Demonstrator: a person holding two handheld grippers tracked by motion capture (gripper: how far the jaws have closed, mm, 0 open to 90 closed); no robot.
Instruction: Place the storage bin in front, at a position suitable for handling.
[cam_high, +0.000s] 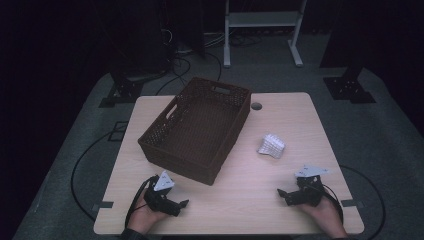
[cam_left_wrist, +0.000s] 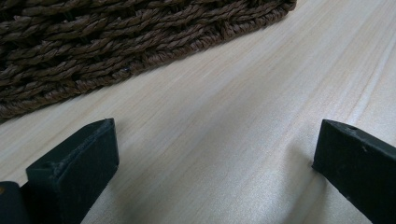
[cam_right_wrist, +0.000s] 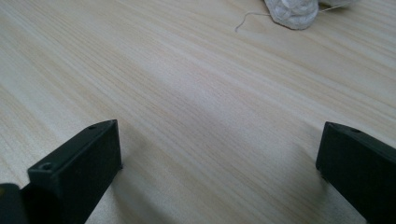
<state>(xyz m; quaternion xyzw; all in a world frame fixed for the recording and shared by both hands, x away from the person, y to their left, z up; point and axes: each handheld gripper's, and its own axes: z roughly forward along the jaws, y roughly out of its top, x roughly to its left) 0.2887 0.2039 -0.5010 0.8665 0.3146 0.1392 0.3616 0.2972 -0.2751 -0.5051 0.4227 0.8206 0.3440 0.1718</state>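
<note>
1. Fingers of our left gripper (cam_high: 182, 204) stand wide apart with nothing between them; it rests low on the pale wooden desk (cam_high: 240, 200) at its near left corner.
2. Our right gripper (cam_high: 283, 194) rests at the near right of the desk, its fingers spread just as wide and holding nothing.
3. We see the dark brown woven rectangular basket (cam_high: 197, 127) on the left half of the desk, turned at an angle, its near wall close ahead of our left gripper.
4. We find the small crumpled white knitted cloth (cam_high: 271, 146) lying on the bare desk to the right of the basket, apart from it and well ahead of our right gripper.
</note>
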